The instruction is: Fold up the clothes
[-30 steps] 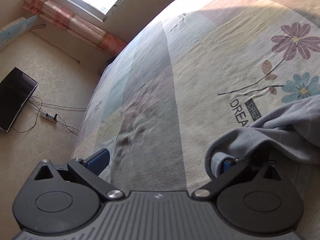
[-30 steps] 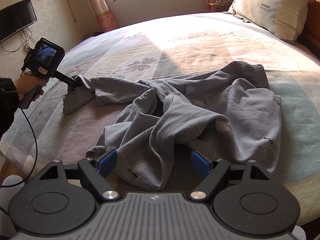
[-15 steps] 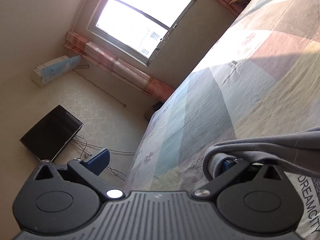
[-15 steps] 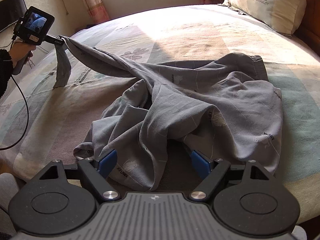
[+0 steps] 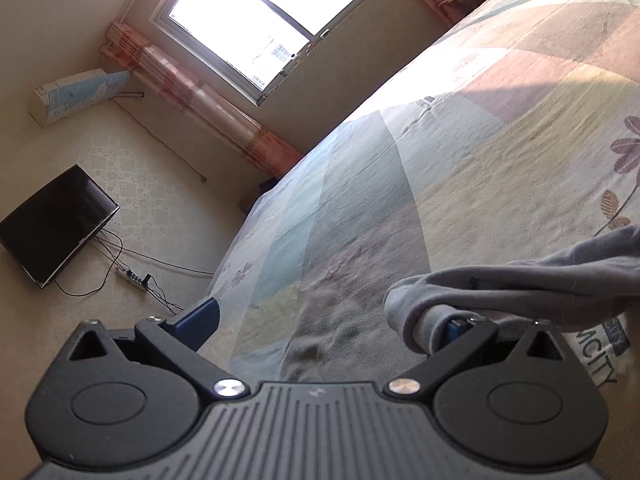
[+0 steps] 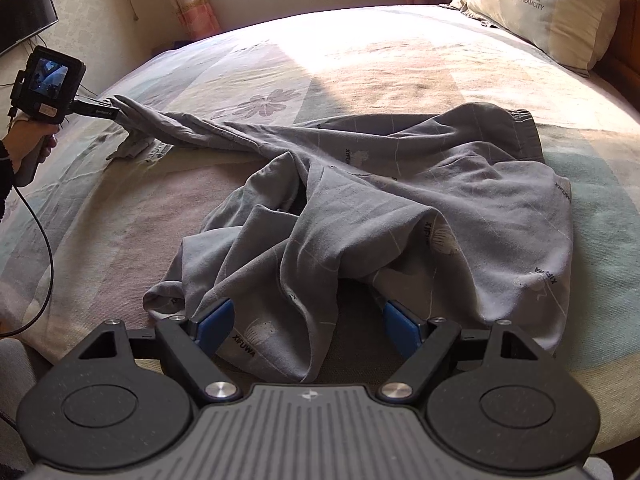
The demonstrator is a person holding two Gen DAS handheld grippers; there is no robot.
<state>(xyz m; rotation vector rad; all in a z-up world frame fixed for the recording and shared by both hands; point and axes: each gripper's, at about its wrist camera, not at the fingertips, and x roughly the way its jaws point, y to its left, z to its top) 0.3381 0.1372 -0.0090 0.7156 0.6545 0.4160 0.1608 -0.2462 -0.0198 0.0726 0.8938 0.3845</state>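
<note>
My left gripper [image 6: 114,110] has one leg of the grey pants [image 6: 400,184] hooked on a finger [image 5: 454,326], jaws wide. My right gripper [image 6: 308,320] is open over them on the bed [image 6: 400,52].

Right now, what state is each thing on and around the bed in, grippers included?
Left gripper: open, cloth of the grey trousers hooked over one finger.
Right gripper: open, straddling a fold, not pinching it.
Grey trousers: crumpled on the bed, one leg stretched toward the left gripper.
Television: screen dark.
</note>
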